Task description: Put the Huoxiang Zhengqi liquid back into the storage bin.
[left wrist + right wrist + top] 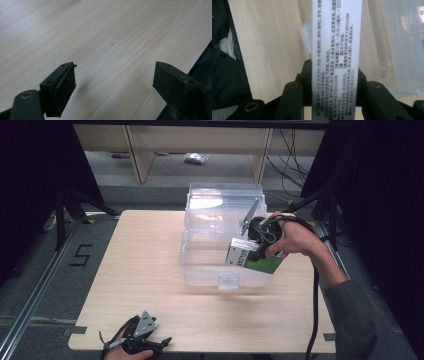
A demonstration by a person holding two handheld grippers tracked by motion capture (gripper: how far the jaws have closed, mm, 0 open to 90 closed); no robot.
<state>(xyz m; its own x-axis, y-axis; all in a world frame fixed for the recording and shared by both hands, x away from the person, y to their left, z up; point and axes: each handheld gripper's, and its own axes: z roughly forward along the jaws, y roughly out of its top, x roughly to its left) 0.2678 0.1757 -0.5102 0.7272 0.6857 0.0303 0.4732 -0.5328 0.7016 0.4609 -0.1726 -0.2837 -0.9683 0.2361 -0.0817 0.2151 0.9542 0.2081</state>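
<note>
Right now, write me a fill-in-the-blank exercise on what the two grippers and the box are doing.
1. The right gripper is shut on a green and white ____.
2. That carton is held over the front of the clear plastic storage box, whose lid stands ____.
3. The left gripper has its jaws ____ over the wooden table.
4. The carton's white side carries printed ____.

Missing words: carton; open; open; text

Green-and-white carton (254,259), printed side panel, tilted over the clear bin's (200,265) front-right corner, clamped in right gripper (260,251).
</note>
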